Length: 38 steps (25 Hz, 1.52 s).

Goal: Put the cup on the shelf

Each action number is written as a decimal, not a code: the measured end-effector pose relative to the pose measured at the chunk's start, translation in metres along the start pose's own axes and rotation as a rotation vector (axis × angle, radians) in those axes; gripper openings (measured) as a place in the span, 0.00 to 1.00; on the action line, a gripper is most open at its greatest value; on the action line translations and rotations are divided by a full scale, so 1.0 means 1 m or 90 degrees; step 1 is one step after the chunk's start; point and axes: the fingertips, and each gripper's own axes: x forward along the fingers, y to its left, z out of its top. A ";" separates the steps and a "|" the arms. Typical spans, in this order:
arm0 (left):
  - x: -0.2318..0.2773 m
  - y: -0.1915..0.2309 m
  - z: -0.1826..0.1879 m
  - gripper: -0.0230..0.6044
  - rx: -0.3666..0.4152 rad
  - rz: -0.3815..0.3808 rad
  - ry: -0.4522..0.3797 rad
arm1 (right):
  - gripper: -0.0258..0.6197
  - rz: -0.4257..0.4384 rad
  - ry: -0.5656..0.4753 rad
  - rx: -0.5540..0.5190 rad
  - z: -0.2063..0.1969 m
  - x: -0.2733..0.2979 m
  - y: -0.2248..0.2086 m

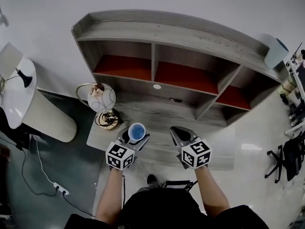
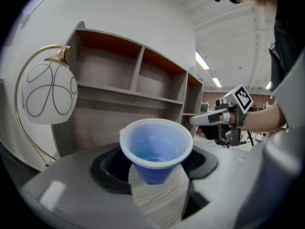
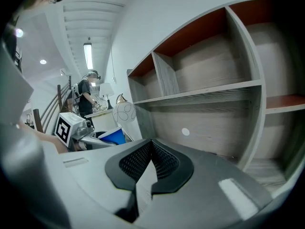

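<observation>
A blue plastic cup (image 1: 137,131) stands upright between the jaws of my left gripper (image 1: 135,136), which is shut on it. In the left gripper view the cup (image 2: 156,148) fills the middle, mouth up and empty, and the same cup (image 3: 113,136) shows at the left of the right gripper view. My right gripper (image 1: 181,133) hovers beside it to the right, shut with nothing in it; its pads (image 3: 164,163) meet at the tips. Both point at the grey wooden shelf unit (image 1: 190,37) with red-backed compartments, which is a short way ahead.
A round white lamp (image 1: 101,98) on a gold hoop stands left of the cup on the grey tabletop (image 1: 162,116). A pale cylinder (image 1: 276,52) sits on the shelf's right end. A white cabinet (image 1: 45,114), cables and a power strip (image 1: 61,189) lie at left.
</observation>
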 end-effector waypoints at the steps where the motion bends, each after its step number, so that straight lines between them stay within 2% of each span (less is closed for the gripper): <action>1: 0.003 -0.001 -0.001 0.50 -0.001 -0.003 0.002 | 0.06 -0.001 0.001 0.000 0.000 0.000 -0.001; 14: 0.014 -0.015 0.005 0.50 -0.003 0.010 0.002 | 0.06 0.023 -0.008 -0.010 0.009 -0.006 -0.009; 38: 0.009 -0.047 -0.002 0.50 0.006 0.017 0.012 | 0.06 0.033 -0.012 -0.005 -0.001 -0.036 -0.013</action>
